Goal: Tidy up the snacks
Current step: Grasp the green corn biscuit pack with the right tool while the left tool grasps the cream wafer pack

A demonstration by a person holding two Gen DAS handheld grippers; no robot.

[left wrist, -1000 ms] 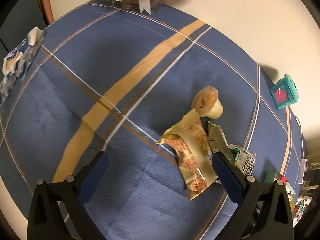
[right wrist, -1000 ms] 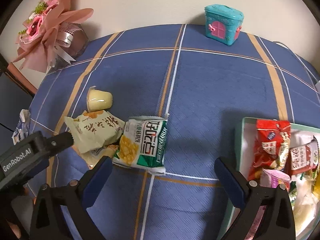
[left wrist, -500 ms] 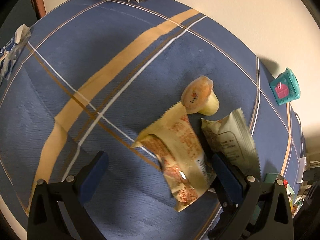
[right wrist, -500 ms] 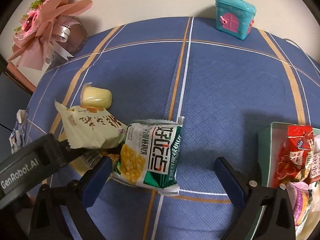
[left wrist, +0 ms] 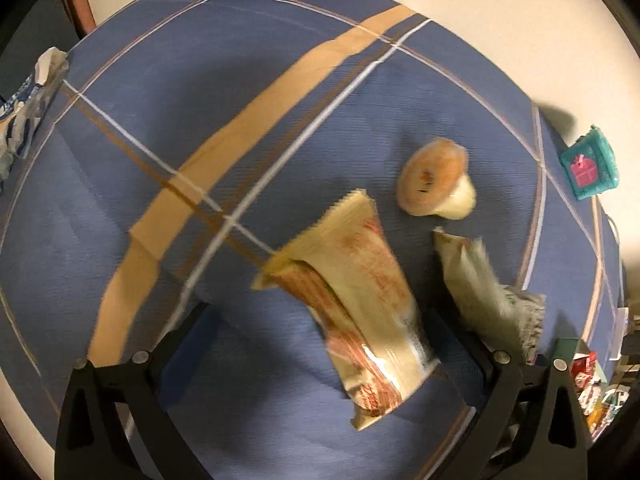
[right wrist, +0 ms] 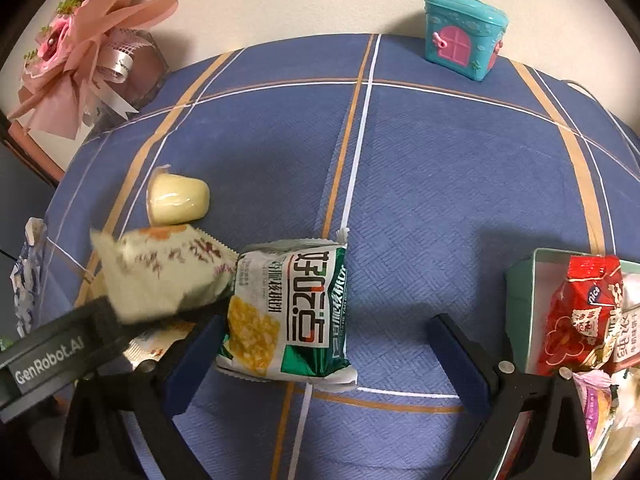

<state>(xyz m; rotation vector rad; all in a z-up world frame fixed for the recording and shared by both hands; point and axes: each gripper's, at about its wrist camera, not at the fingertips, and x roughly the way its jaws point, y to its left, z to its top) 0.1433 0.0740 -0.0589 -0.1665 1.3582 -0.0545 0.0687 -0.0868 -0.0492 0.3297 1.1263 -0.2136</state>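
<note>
Landmark: green-and-white corn snack packet (right wrist: 286, 314), lying flat on the blue plaid-clothed desk (right wrist: 420, 184).

Right gripper (right wrist: 328, 364) low over the cloth, jaws spread wide, holding nothing; near end of the corn packet between them, up against the left-side blue pad.

Left gripper (left wrist: 316, 356) likewise wide apart, closed on nothing. Between its jaws, toward the right-side one: beige crinkle-edged snack pouch with red print (left wrist: 356, 300), motion-blurred, whether lifted or lying on the cloth impossible to tell. In the right wrist view, same pouch (right wrist: 168, 276) just left of the corn packet, edges touching or overlapping, above the black left gripper body marked "GenRobot.AI".

Right of the corn packet, well apart: pale green open box (right wrist: 520, 292) at the desk's edge, stuffed with snacks, a red foil bag (right wrist: 580, 316) foremost.

Beyond the corn packet to the left, just past the beige pouch: small yellow pudding cup on its side (right wrist: 178, 200), foil lid seen in the left wrist view (left wrist: 434, 176).

Far left of the packet, at the desk's edge: blue-and-white crumpled wrapper (right wrist: 28, 280).

Farthest back, by the wall: pink paper-wrapped flower bouquet (right wrist: 80, 52) to the left, teal toy house-shaped box with pink door (right wrist: 464, 36) to the right.
</note>
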